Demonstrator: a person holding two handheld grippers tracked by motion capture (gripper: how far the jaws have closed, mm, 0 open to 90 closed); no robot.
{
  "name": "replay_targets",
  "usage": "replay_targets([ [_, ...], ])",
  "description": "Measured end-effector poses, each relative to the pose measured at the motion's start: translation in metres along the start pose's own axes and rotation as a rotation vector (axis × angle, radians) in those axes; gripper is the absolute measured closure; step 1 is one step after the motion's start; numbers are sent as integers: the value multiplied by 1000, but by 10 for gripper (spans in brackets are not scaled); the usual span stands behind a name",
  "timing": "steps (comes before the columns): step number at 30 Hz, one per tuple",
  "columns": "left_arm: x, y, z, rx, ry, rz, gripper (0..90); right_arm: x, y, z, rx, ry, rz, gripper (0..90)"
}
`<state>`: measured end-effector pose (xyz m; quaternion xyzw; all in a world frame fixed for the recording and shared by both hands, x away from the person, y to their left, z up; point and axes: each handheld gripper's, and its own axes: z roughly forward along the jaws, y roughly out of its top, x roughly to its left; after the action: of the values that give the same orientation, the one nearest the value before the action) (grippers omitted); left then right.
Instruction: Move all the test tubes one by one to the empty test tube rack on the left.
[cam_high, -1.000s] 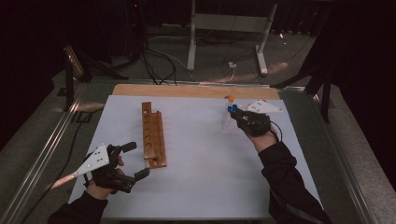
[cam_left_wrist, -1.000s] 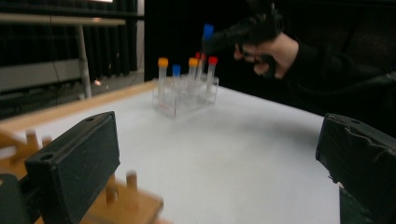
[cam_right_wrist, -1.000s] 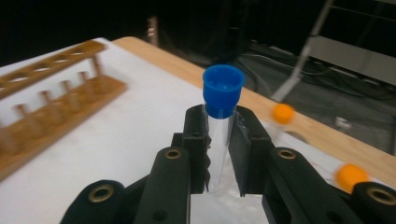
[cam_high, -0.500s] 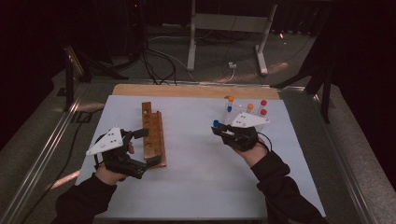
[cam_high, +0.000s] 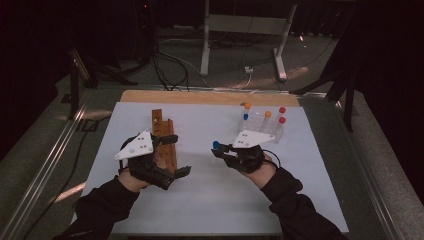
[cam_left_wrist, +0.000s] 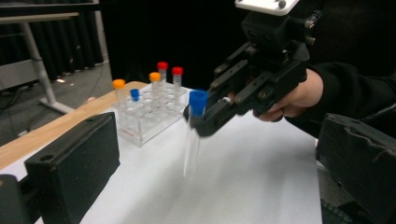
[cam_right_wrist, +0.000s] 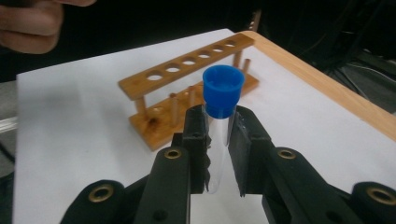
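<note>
R gripper (cam_high: 220, 150) sits at the mat's middle, just in front of the clear rack (cam_high: 265, 127), pointing left toward the wooden rack (cam_high: 164, 142). The R hand (cam_high: 260, 167) comes in from bottom right with a black sleeve. Jaws are clamped on 1 blue-capped tube (cam_right_wrist: 219, 126). In the right gripper view the tube stands upright between the 2 pads, with the cap above the jaw tips. In the left gripper view the same tube (cam_left_wrist: 194, 135) hangs glass end down, clear of the mat.

L gripper (cam_high: 175, 155) is at the near end of the wooden rack, over or beside it; contact can't be told. L hand (cam_high: 132, 175) enters from bottom left, with the white plate on top tilted. Jaws are apart, nothing between them; in the left gripper view the 2 black pads (cam_left_wrist: 74, 163) stand wide at the frame's sides.

Counts:
- Wooden rack: 1, with 6 holes in the top bar in the right gripper view (cam_right_wrist: 187, 86), all empty.
- Clear rack: 1, well right of the wooden rack, near the mat's far edge.
- Tubes in the clear rack: 5, i.e. 2 orange caps (cam_left_wrist: 119, 84), 2 red caps (cam_left_wrist: 162, 66), 1 blue cap (cam_left_wrist: 135, 94).
- Tubes in all: 6, incl. the held one.
- White mat (cam_high: 210, 200): 1, lying on a wooden board whose far edge shows beyond the racks.
</note>
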<state>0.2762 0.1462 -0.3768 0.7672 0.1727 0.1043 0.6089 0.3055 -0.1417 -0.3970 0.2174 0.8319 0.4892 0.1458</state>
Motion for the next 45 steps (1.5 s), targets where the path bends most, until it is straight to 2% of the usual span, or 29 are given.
replay_targets([
  [5, -4, 4, 7, -2, -21, 18, 44, 9, 1, 5, 8, 32, -12, 769],
  [9, -6, 4, 14, 3, -44, 33, 155, 15, 0, 9, 14, 62, -17, 769],
  [11, -7, 3, 18, 14, -47, 38, 180, 18, -1, 11, 17, 73, -20, 769],
  [15, -8, -1, 26, 38, -40, 50, 266, 22, -1, 13, 17, 88, -23, 769],
  [16, -8, -2, 28, 40, -34, 54, 331, 24, 0, 14, 19, 93, -26, 769],
  [17, -8, -3, 29, 40, -34, 55, 331, 24, 0, 14, 19, 93, -26, 769],
  [23, -6, -7, 38, 54, -27, 65, 476, 27, 0, 14, 20, 104, -38, 769],
  [38, -1, -14, 43, 60, -20, 66, 695, 29, 0, 13, 18, 109, -40, 769],
  [39, -1, -14, 43, 61, -19, 70, 741, 29, 0, 14, 18, 109, -39, 769],
  [45, -1, -13, 43, 58, -15, 84, 764, 28, 1, 13, 13, 110, -32, 768],
])
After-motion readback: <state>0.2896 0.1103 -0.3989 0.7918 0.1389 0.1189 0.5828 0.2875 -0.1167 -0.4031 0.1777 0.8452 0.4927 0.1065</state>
